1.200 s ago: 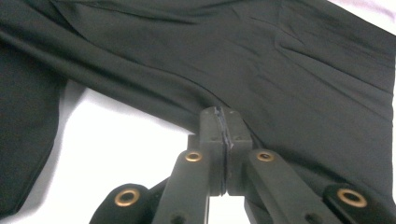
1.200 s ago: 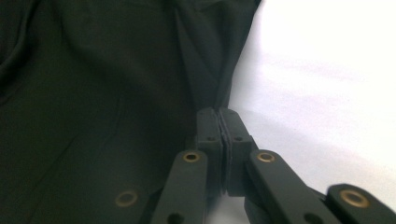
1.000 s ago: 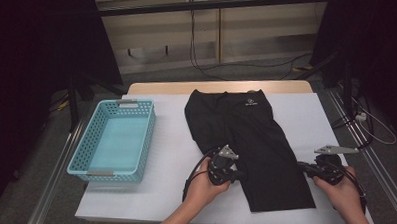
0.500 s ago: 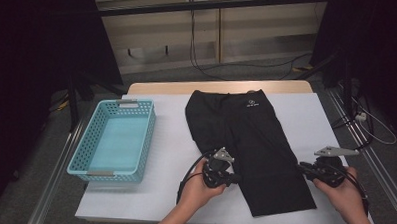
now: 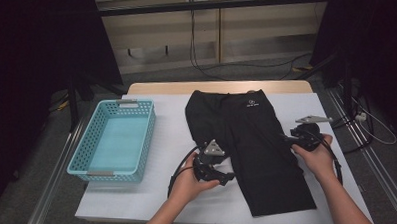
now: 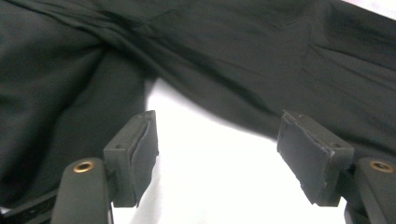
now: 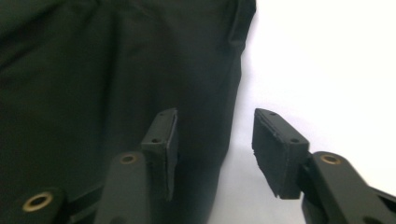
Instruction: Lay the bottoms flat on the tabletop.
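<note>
A pair of black shorts [image 5: 255, 139] with a small white logo lies flat on the white table [image 5: 171, 126]. My left gripper [image 5: 228, 177] rests at the shorts' near-left edge. Its jaws have just been opening, and the left gripper [image 6: 217, 126] now stands open over bare table, with the black cloth [image 6: 243, 56] just beyond the pads. My right gripper [image 5: 287, 139] is at the shorts' right edge. Its jaws have also just been opening. In its own view the right gripper [image 7: 212, 126] is open, straddling the cloth's edge [image 7: 116, 74] without pressing on it.
A light blue plastic basket [image 5: 84, 158] stands at the table's left side. Black cables run from both grippers. The table's near edge is close below my hands. Beyond the far edge the floor has dark stands and cables.
Both grippers have opened from shut. My right hand has moved away from me and a little left along the shorts' right edge. The left hand shifted slightly left.
</note>
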